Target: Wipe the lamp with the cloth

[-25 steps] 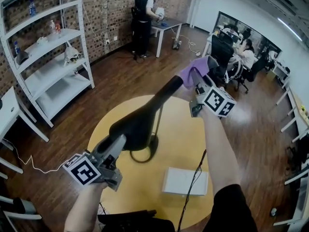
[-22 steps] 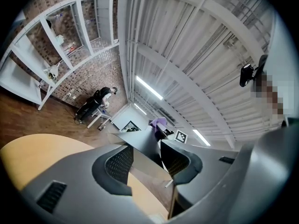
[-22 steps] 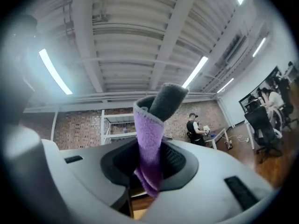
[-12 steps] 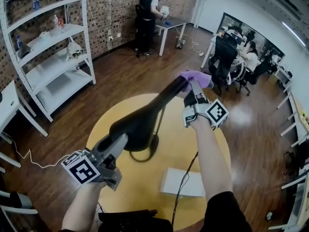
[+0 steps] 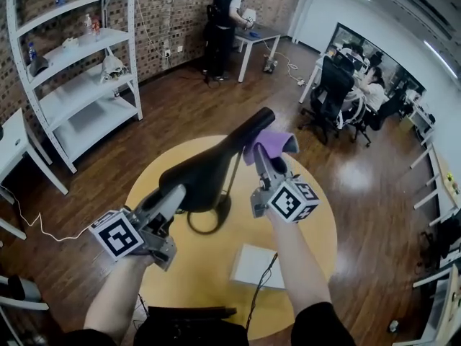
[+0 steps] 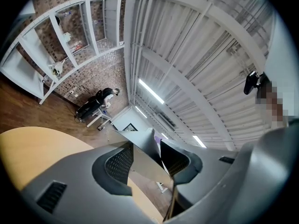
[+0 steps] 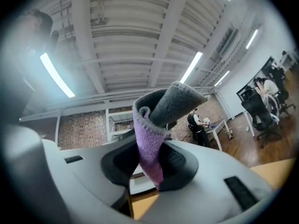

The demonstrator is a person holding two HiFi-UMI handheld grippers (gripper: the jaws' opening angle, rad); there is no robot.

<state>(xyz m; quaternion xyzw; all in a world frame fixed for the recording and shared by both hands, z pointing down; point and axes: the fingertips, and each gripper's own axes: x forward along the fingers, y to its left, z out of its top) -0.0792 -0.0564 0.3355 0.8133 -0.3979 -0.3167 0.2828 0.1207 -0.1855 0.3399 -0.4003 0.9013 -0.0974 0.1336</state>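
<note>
**Cloth held at the lamp's arm**

The black lamp [image 5: 205, 179] stands on the round yellow surface [image 5: 310, 222], its head low and its arm slanting up and away. The purple cloth [image 5: 272, 143] lies against the arm's upper part, clenched in the right gripper [image 5: 261, 161]. The left gripper [image 5: 169, 197] grasps the lamp's head. 1 flat white sheet [image 5: 256, 265] lies nearby.

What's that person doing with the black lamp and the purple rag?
A person is wiping a black lamp that stands on a round yellow table. The left gripper clamps the wide end of the lamp's head to steady it. The right gripper pinches a purple cloth and holds it by the narrow far end.
</note>
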